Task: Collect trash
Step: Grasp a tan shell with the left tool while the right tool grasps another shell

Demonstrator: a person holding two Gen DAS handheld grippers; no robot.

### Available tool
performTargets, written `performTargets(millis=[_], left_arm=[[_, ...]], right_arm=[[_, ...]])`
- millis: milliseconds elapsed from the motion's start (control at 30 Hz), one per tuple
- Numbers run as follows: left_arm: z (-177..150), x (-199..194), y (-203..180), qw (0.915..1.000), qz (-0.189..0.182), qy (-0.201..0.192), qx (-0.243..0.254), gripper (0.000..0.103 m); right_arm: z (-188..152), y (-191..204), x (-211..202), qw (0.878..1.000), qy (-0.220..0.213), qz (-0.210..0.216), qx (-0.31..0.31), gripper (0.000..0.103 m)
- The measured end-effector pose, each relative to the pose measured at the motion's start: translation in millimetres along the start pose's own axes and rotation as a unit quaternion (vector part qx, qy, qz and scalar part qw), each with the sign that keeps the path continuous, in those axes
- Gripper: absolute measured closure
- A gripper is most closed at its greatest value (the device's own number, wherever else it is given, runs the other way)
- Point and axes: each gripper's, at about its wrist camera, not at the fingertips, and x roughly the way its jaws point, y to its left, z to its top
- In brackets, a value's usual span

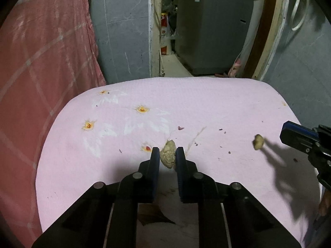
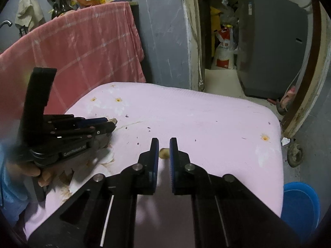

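On the pink cloth-covered table [image 1: 206, 103] my left gripper [image 1: 167, 155] is shut on a beige, wrinkled shell piece [image 1: 168, 157], pads pressing both its sides. The right wrist view shows that gripper [image 2: 110, 124] at the left, the shell piece [image 2: 113, 121] poking from its tip. A second, smaller beige scrap [image 1: 258, 142] sits a little ahead of my right gripper [image 1: 284, 132] at the table's right side. In its own view my right gripper [image 2: 164, 144] is shut, and the blurred scrap [image 2: 164, 153] shows just beyond the fingertips, apart from the pads.
Small purple crumbs [image 1: 221, 129] dot the cloth. A brown leaf-like scrap [image 1: 153, 215] lies under my left gripper. A red plaid cloth [image 1: 41, 62] hangs at the left. A blue bucket [image 2: 300, 202] stands below the table's right edge. A grey appliance [image 1: 211, 26] fills the doorway behind.
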Motion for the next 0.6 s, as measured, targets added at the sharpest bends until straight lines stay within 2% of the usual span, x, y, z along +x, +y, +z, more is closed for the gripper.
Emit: performTargets(millis=[200, 467, 600], left_arm=[[-8, -3, -1, 0.9999, -0.004, -0.003, -0.015, 0.09], [-15, -11, 7, 0.999, -0.012, -0.01, -0.043, 0.09], [-16, -13, 7, 0.9985, -0.016, -0.013, -0.05, 0.09]], right_arm=[[-4, -2, 10, 1.0, 0.021, -0.008, 0.001, 0.094], [0, 3, 42, 0.997, 0.071, -0.009, -0.013, 0.074], [2, 4, 47, 0.997, 0.078, -0.021, -0.017, 0.073]])
